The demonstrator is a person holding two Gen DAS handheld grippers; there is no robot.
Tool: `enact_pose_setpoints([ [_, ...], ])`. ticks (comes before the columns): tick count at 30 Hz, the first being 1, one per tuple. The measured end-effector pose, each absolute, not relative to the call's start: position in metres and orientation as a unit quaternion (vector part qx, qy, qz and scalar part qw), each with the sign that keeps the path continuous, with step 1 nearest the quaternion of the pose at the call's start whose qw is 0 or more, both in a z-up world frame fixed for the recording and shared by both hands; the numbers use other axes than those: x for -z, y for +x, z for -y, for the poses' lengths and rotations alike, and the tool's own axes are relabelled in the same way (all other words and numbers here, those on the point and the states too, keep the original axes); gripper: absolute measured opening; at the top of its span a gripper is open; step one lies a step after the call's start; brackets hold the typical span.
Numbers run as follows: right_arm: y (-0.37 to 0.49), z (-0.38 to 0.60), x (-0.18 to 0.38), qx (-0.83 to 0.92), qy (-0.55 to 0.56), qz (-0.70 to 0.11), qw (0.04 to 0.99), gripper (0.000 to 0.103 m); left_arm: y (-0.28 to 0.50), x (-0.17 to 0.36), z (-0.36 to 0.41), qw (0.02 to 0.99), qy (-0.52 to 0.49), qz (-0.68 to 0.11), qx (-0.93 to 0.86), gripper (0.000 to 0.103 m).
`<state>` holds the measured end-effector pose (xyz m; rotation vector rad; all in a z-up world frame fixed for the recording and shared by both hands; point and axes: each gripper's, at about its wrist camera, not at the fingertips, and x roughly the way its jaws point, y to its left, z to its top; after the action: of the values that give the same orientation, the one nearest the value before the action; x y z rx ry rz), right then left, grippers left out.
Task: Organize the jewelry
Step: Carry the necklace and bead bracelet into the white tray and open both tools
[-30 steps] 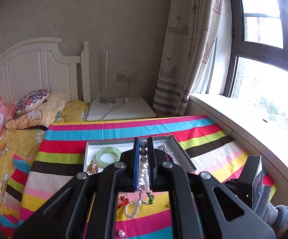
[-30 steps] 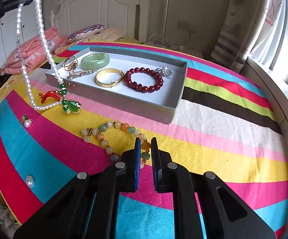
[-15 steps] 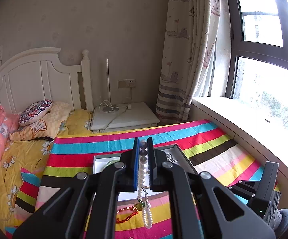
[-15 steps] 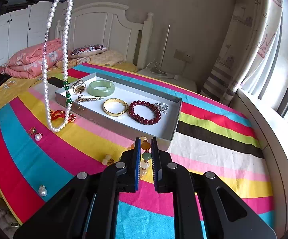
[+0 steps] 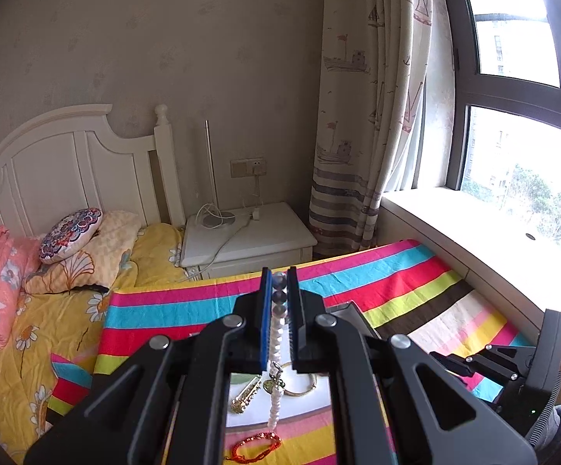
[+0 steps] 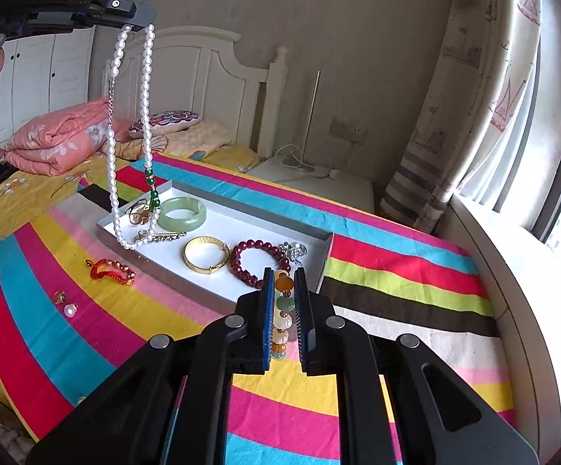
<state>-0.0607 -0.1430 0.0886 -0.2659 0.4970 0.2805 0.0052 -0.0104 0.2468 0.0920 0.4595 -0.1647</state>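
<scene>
Pearl necklace (image 6: 145, 124) dangling above tray (image 6: 241, 302) near edge, clear of rim.

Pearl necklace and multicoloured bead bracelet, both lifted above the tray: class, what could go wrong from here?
1. The long white pearl necklace hangs from the left gripper by a few beads; its loop dangles over the grey tray's corner and could snag the pale green jade bangle.
2. The multicoloured bead bracelet in the right gripper may slip, knocking the dark red bead bracelet below.

Soft window (image 5: 520, 31) daylight, blown-out panes, fisheye warp
</scene>
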Motion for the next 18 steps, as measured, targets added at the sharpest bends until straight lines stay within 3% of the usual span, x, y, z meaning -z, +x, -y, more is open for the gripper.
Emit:
enact_pose_setpoints([
  [10, -0.028, 0.150, -0.120, -0.153, -0.094, -0.233, 0.956, 0.012, 0.058, -0.243, 0.021, 0.966, 0.049, -0.249, 0.057, 0.007],
  [18, 0.002, 0.138, -0.105, -0.178, -0.065, -0.269, 0.944, 0.012, 0.098, -0.230, 0.045, 0.961, 0.068, -0.262, 0.050, 0.007],
])
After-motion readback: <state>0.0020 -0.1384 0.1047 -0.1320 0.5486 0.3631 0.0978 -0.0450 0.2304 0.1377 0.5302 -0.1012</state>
